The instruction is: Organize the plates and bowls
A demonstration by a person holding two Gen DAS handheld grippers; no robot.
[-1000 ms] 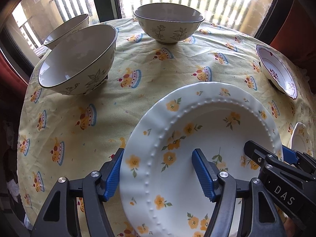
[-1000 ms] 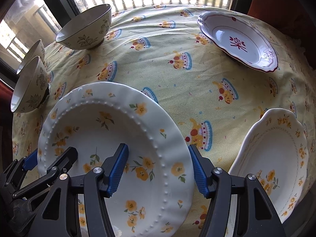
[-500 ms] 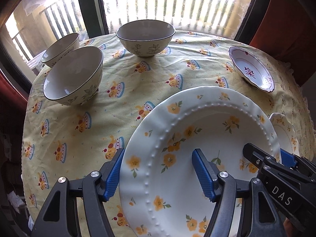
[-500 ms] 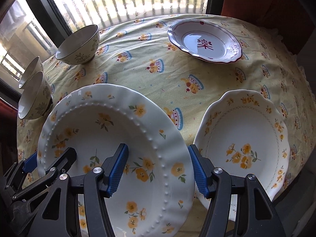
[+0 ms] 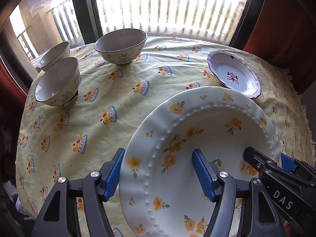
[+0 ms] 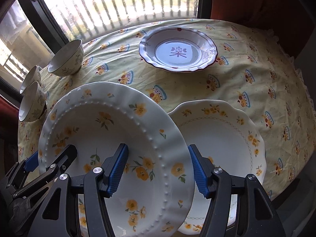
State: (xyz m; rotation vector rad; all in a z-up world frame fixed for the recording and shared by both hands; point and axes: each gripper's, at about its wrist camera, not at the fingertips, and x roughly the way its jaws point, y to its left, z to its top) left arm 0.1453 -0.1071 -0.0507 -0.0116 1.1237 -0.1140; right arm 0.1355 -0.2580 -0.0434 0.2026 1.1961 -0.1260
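At the table's left edge sit two small bowls (image 5: 57,83), with a larger bowl (image 5: 121,45) near the far edge. Your left gripper (image 5: 158,171) and right gripper (image 6: 158,169) each straddle opposite rims of the flowered plate (image 6: 110,130), fingers wide; whether the pads press it, you cannot tell. It overlaps the scalloped plate (image 6: 223,138) at the near-right edge. A red-marked dish (image 6: 177,51) sits toward the far edge.
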